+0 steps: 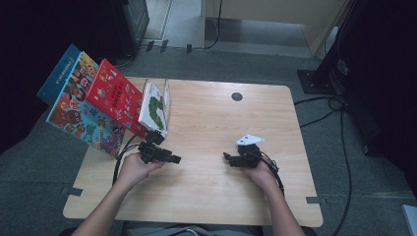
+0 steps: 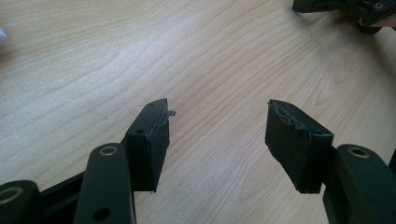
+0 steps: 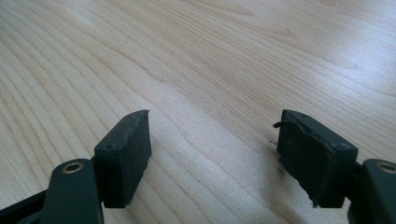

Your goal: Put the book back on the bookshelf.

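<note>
While books crowd the table's left edge, both grippers' jaws apart over bare wood.

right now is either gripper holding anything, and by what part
Nothing is held. The left gripper and the right gripper both stand open over bare table.

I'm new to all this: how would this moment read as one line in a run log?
left gripper: open, nothing held | right gripper: open, nothing held | books: leaning at table's left edge, untouched
</note>
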`<state>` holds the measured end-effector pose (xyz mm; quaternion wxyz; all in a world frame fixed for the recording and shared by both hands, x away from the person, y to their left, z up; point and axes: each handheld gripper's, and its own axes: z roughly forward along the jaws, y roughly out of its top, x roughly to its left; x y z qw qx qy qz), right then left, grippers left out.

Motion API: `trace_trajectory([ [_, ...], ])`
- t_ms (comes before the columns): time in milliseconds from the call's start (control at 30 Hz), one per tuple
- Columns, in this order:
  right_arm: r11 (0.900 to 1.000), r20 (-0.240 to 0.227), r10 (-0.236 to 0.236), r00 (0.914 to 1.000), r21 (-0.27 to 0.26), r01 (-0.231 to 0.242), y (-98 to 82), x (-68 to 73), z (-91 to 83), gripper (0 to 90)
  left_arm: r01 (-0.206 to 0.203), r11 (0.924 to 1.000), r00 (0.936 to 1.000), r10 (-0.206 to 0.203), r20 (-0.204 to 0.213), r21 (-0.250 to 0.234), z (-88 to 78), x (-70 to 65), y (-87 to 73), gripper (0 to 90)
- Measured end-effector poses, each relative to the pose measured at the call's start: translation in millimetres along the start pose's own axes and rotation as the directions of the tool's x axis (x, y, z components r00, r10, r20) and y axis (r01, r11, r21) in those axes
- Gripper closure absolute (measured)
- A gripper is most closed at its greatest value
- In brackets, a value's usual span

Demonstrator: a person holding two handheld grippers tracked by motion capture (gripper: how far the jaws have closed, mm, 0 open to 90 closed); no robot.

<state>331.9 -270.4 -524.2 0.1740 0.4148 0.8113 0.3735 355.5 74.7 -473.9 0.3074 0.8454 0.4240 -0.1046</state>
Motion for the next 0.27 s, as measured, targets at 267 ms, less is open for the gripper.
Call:
trace_trajectory([
  [267,1.000,-0.004,-0.008,1.0000,0.003,0.008,-0.1,0.5,0.3,22.9,-0.005,1.0000,1.0000,0.005,-0.005,0.003,3.5,3.6,-5.7,40.7],
])
